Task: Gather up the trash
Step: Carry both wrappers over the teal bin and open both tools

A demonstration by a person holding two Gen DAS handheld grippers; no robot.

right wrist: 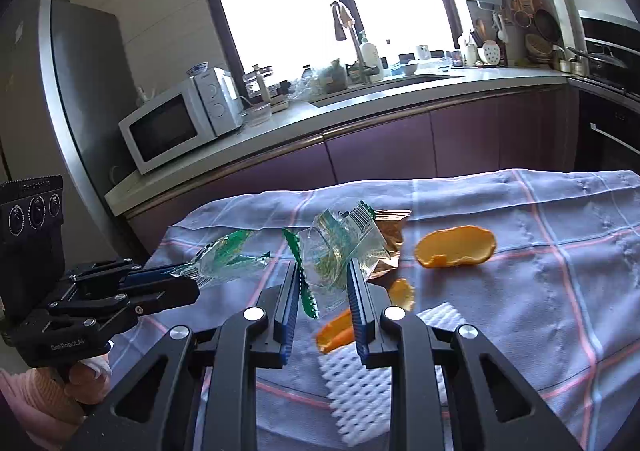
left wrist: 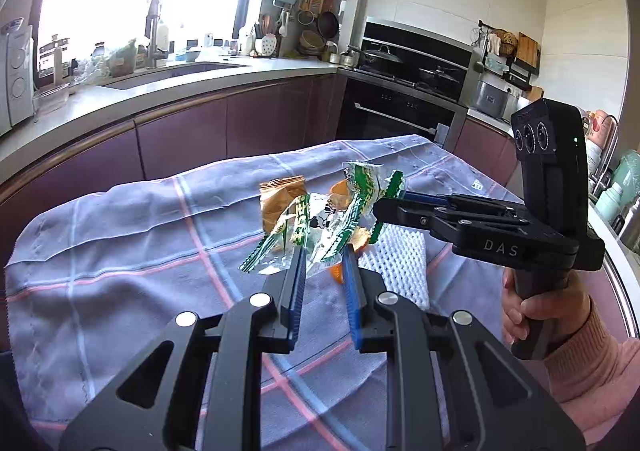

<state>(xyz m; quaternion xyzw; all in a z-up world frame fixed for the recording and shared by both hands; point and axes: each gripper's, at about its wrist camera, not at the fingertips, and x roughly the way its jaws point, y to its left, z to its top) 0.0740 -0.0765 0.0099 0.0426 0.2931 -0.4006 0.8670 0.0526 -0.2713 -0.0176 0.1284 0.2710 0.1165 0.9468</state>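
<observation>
Left tongs [left wrist: 322, 251] nearly closed, pinching a green wrapper [left wrist: 304, 227]; right tongs [right wrist: 324, 271] likewise on a clear wrapper [right wrist: 344, 247], both above the tabletop [right wrist: 560, 291]. Risk: thin film slips out. Orange peel [right wrist: 456, 251] at 2 o'clock remains.

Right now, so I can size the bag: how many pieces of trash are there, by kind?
Green-and-clear wrappers: 2
Gold wrapper: 1
Orange peel pieces: 3
White foam net: 1
Total: 7
</observation>
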